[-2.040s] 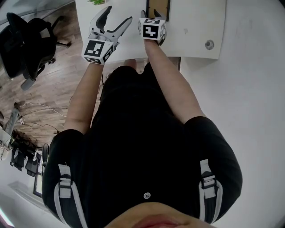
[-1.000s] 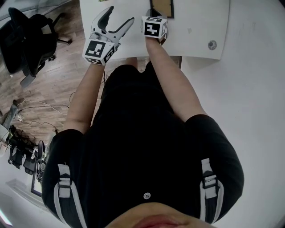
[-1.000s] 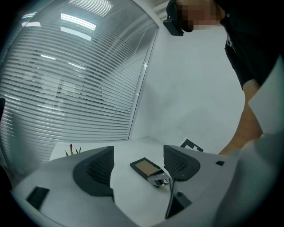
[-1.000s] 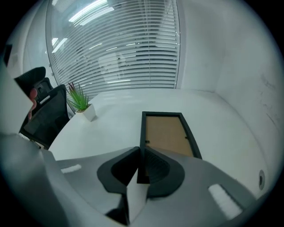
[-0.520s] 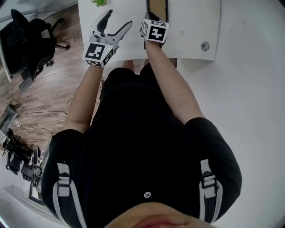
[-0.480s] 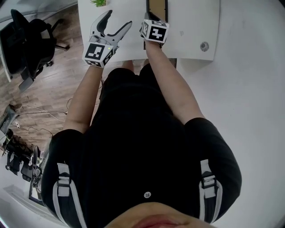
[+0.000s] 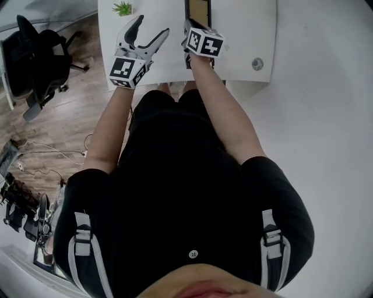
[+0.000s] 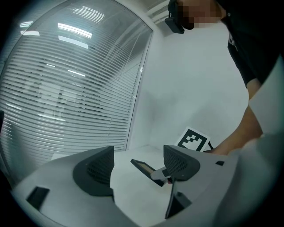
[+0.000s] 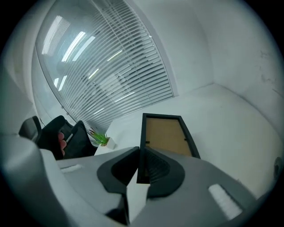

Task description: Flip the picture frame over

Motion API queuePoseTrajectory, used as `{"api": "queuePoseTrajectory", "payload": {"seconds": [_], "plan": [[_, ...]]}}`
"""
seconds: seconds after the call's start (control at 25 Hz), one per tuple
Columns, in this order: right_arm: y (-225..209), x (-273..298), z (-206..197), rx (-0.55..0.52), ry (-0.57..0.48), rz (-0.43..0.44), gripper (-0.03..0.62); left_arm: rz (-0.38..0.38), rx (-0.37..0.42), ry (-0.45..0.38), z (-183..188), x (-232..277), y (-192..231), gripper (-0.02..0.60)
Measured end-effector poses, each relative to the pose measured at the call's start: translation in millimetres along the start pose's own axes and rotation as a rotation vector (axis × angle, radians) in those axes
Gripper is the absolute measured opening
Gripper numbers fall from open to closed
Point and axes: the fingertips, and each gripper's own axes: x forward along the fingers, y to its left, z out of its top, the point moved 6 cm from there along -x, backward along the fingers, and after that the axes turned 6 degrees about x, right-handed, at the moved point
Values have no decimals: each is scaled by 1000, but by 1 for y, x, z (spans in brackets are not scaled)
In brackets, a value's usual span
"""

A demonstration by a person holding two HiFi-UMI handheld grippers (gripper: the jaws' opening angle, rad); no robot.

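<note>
Two grippers are seen from the head; the picture frame [image 7: 198, 9] is held above the table [image 7: 245, 29], long side pointing away; left gripper view: left gripper [image 8: 136, 164] spread, empty, frame rightward; right gripper view: right gripper [image 9: 139, 166] is clamped on its near end.

No words, numbers or brand names can be read anywhere. The only signs are black-and-white square marker patterns, one set on the left hand-held gripper [image 7: 152, 24] and one on the right hand-held gripper [image 7: 188, 26].
</note>
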Motion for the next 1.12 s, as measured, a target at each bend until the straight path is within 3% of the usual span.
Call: {"api": "queuePoseTrajectory", "payload": {"seconds": [0.4, 0.68, 0.88, 1.12], "plan": [[-3, -9, 13, 192, 8, 289, 49, 19, 6, 3, 7, 19, -16, 353], [-3, -5, 12, 388, 28, 546, 49, 24, 1, 20, 1, 31, -25, 353], [-5, 1, 6, 504, 53, 652, 49, 28, -4, 34, -4, 36, -27, 353], [-7, 7, 0, 561, 73, 739, 49, 28, -3, 46, -9, 41, -29, 353]]}}
